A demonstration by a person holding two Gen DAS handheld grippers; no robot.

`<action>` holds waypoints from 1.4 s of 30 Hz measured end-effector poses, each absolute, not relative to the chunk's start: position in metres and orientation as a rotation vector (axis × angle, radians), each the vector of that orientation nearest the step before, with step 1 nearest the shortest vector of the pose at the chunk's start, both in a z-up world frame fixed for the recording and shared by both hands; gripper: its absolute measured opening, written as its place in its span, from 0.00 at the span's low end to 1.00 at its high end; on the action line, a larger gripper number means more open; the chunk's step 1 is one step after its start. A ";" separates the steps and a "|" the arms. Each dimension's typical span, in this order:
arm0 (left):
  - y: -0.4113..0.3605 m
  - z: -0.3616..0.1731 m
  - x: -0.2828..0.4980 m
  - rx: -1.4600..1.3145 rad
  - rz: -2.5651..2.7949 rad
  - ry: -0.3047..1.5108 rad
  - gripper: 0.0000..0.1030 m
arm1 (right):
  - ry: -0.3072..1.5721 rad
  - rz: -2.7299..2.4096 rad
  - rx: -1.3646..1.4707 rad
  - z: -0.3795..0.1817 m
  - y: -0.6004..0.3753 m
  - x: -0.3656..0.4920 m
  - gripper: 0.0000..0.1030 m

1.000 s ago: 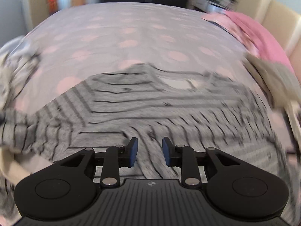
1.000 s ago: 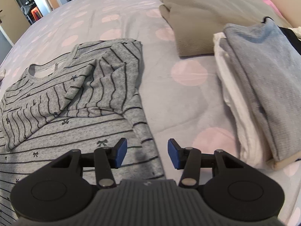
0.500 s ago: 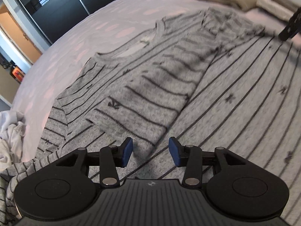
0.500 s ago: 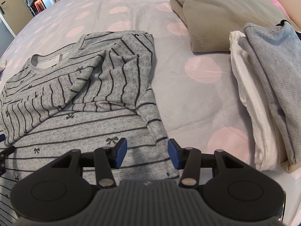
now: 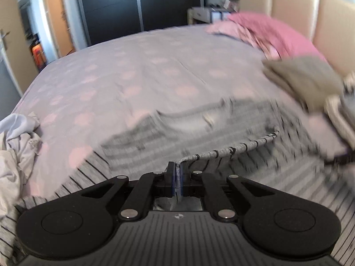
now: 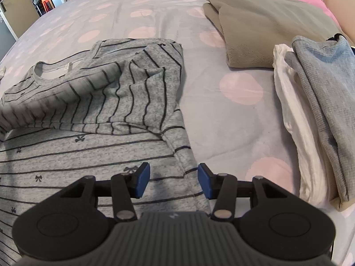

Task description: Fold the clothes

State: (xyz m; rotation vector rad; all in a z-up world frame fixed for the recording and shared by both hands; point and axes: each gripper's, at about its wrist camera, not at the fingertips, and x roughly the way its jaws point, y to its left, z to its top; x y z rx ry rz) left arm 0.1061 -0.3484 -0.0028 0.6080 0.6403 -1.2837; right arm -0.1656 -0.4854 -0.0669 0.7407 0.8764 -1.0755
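A grey long-sleeved shirt with thin dark stripes (image 6: 99, 150) lies spread on the spotted bed cover, one sleeve folded across its chest. My left gripper (image 5: 176, 173) is shut on an edge of this striped shirt (image 5: 155, 137). The pinched hem (image 5: 233, 149) runs taut from the pads off to the right, raised off the bed. My right gripper (image 6: 174, 182) stands open just above the shirt's right side seam, nothing between its fingers. At the left of the right wrist view the folded sleeve is blurred.
A folded taupe garment (image 6: 255, 28) lies at the back right. A folded white and grey-blue stack (image 6: 321, 110) sits at the right edge. Pink pillows (image 5: 273, 33) lean on the beige headboard (image 5: 310, 11). Crumpled white clothes (image 5: 15, 146) lie at the left.
My left gripper has shut on the shirt's edge and risen with it, its view swinging up toward the headboard. The right gripper has stayed open in about the same place.
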 end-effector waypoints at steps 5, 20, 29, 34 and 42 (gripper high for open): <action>-0.388 0.005 0.149 0.630 -1.202 0.698 0.02 | 0.882 -1.092 0.746 -0.071 -0.493 -0.167 0.49; -0.395 -0.055 0.190 0.580 -1.148 0.805 0.40 | 0.878 -1.048 0.759 -0.073 -0.499 -0.158 0.49; -0.363 -0.101 0.165 0.714 -1.226 0.777 0.41 | 0.920 -1.039 0.641 -0.075 -0.497 -0.146 0.49; -0.368 -0.113 0.156 0.725 -1.229 0.734 0.41 | 0.957 -1.030 0.559 -0.082 -0.497 -0.138 0.49; -0.375 -0.105 0.155 0.691 -1.237 0.756 0.04 | 0.978 -1.038 0.339 -0.075 -0.491 -0.110 0.16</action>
